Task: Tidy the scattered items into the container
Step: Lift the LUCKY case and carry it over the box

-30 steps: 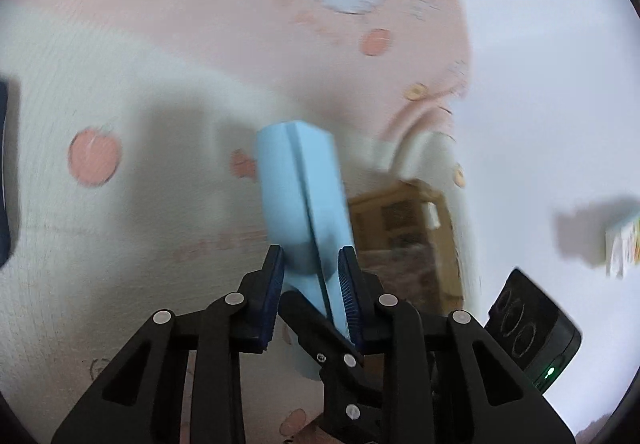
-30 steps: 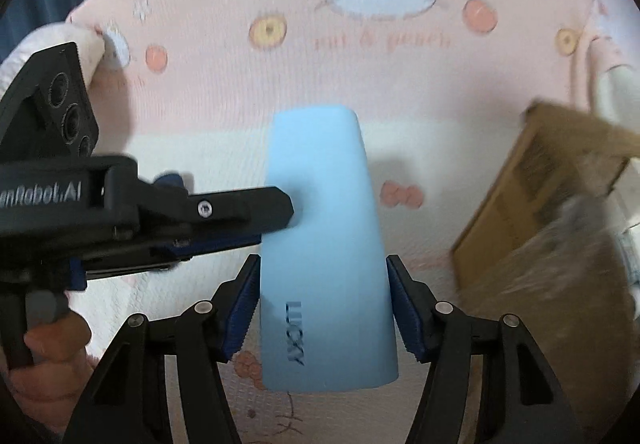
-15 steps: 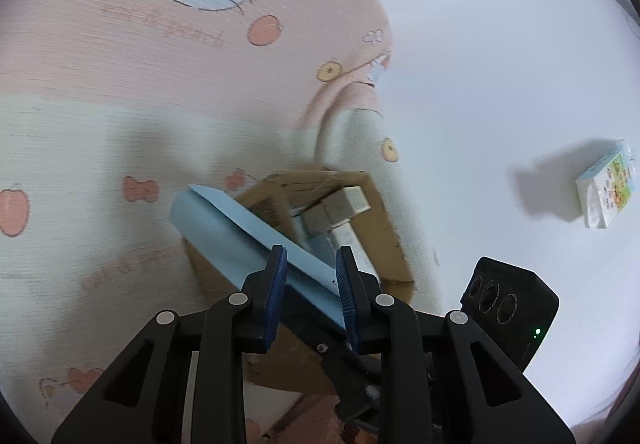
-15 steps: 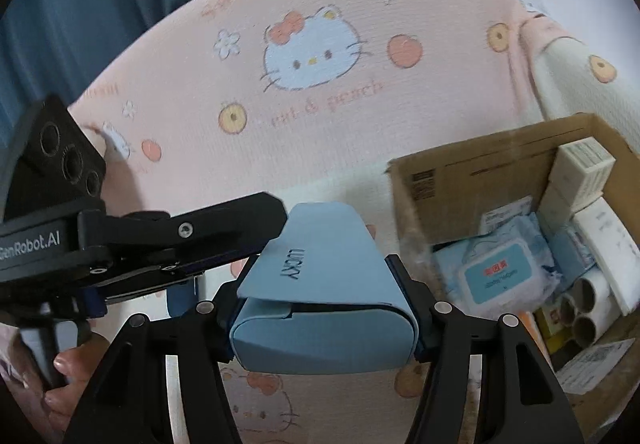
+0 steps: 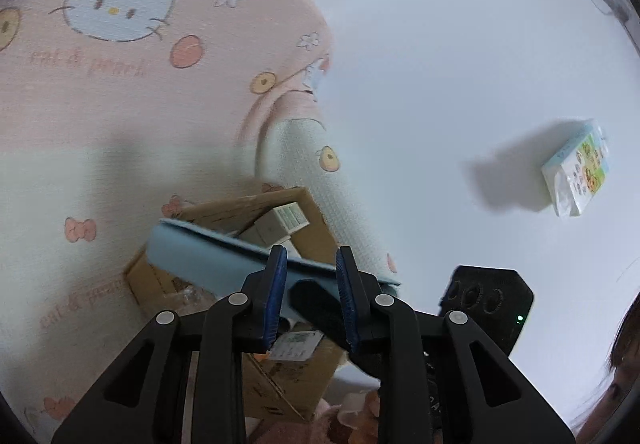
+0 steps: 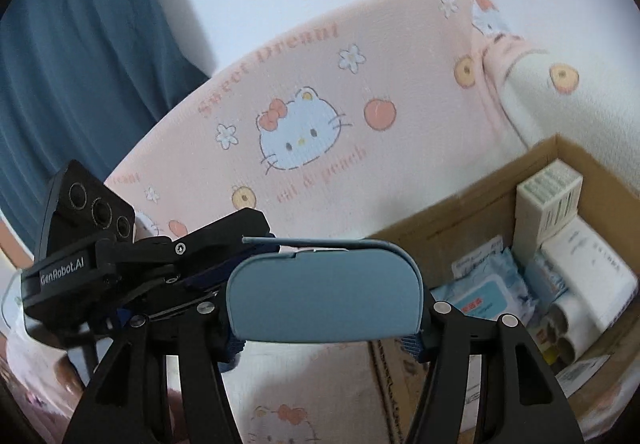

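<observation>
Pale blue and soft-cornered, the case (image 6: pixel 326 300) is gripped across its width by the right gripper (image 6: pixel 326 328), whose blue pads press on both of its ends, the flap edge running along the top. In the left wrist view the same case (image 5: pixel 208 256) hangs over the near corner of the cardboard box (image 5: pixel 248 206), and the left gripper (image 5: pixel 311 296) has its jaws opening, the thin edge of the case and a black finger of the other gripper lying between its blue pads (image 5: pixel 276 296); whether those pads press on the case I cannot tell from this angle.

The box (image 6: pixel 472 204) sits on a pink and cream cat-print blanket (image 6: pixel 320 92), to the right of the case in the right wrist view. Inside it lie a wet-wipes pack (image 6: pixel 486 294), a small white carton (image 6: pixel 548 200) upright at the far wall, a white roll pack (image 6: pixel 592 276) and cardboard tubes (image 6: pixel 560 328) showing their open ends. The case is above the box rim, not inside it.

Well apart, on the white surface, a printed tissue packet (image 5: pixel 576 168) lies alone
</observation>
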A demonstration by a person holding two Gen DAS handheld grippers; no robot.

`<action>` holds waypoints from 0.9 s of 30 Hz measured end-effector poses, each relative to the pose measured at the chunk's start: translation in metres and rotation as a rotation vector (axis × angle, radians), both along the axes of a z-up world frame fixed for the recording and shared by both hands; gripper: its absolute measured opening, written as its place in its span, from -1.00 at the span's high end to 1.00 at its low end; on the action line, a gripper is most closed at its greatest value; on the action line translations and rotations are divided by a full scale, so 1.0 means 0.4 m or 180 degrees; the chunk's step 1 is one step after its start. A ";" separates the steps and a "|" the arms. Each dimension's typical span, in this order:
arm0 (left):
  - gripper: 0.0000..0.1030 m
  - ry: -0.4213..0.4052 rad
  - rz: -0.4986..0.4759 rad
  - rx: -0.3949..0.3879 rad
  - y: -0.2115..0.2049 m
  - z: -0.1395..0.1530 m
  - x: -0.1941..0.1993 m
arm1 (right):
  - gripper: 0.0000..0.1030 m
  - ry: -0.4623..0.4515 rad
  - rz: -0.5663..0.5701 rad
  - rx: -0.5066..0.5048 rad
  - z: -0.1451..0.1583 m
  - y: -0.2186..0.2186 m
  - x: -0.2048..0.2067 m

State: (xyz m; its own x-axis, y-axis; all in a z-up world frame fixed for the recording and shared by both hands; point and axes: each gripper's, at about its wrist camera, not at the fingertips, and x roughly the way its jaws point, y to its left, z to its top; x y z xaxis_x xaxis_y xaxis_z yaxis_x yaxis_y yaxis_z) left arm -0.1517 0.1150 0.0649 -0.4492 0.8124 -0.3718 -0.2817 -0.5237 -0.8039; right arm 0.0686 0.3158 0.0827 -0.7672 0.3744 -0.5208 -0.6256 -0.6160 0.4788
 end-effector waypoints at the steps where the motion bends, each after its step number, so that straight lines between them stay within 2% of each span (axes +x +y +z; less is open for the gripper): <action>1: 0.32 -0.0096 0.0072 -0.0030 -0.010 -0.013 0.004 | -0.13 -0.0032 -0.0005 0.0048 0.004 -0.006 -0.001; 3: 0.07 -0.0271 0.0109 0.0099 -0.030 -0.047 0.008 | -0.13 -0.0253 -0.0020 0.0242 0.013 -0.026 -0.009; 4: 0.07 -0.0371 0.0091 0.0231 -0.047 -0.072 0.013 | -0.13 -0.0324 -0.0022 0.0302 0.011 -0.039 -0.012; 6: 0.07 -0.0661 0.0110 0.0287 -0.075 -0.133 0.019 | -0.13 -0.0328 -0.0024 0.0333 0.005 -0.053 -0.005; 7: 0.07 -0.0852 0.0194 0.0312 -0.098 -0.179 0.026 | -0.13 -0.0316 -0.0035 0.0316 0.001 -0.052 -0.001; 9: 0.10 -0.1064 0.0304 0.0429 -0.127 -0.236 0.038 | -0.13 -0.0277 -0.0094 0.0241 -0.002 -0.043 0.016; 10: 0.10 -0.1245 0.0386 0.0559 -0.146 -0.277 0.042 | -0.13 -0.0284 -0.0110 0.0228 -0.005 -0.039 0.020; 13: 0.10 -0.1411 0.0515 0.0705 -0.160 -0.322 0.030 | -0.13 -0.0312 -0.0163 0.0206 -0.009 -0.036 0.035; 16: 0.09 -0.1371 0.0641 0.0684 -0.153 -0.319 0.007 | -0.13 -0.0306 -0.0134 0.0166 -0.012 -0.039 0.044; 18: -0.01 -0.1360 0.0633 0.0777 -0.141 -0.311 -0.005 | -0.13 -0.0326 -0.0111 0.0169 -0.014 -0.043 0.045; 20: -0.16 -0.1359 0.0582 0.0907 -0.116 -0.295 -0.025 | -0.13 -0.0362 -0.0072 0.0188 -0.017 -0.047 0.044; 21: -0.22 -0.1371 0.0445 0.0941 -0.107 -0.286 -0.031 | -0.13 -0.0381 -0.0054 0.0203 -0.017 -0.050 0.044; 27: -0.27 -0.1423 0.0205 0.0861 -0.036 -0.250 -0.054 | -0.13 -0.0486 0.0079 0.0232 -0.025 -0.054 0.043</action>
State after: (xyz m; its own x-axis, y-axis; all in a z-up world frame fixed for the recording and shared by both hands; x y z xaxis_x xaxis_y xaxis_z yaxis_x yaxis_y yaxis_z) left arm -0.1734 0.1005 -0.0352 -0.3468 0.8819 -0.3194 0.1457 -0.2858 -0.9471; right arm 0.0857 0.2944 0.0727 -0.6907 0.3975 -0.6041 -0.6718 -0.6617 0.3327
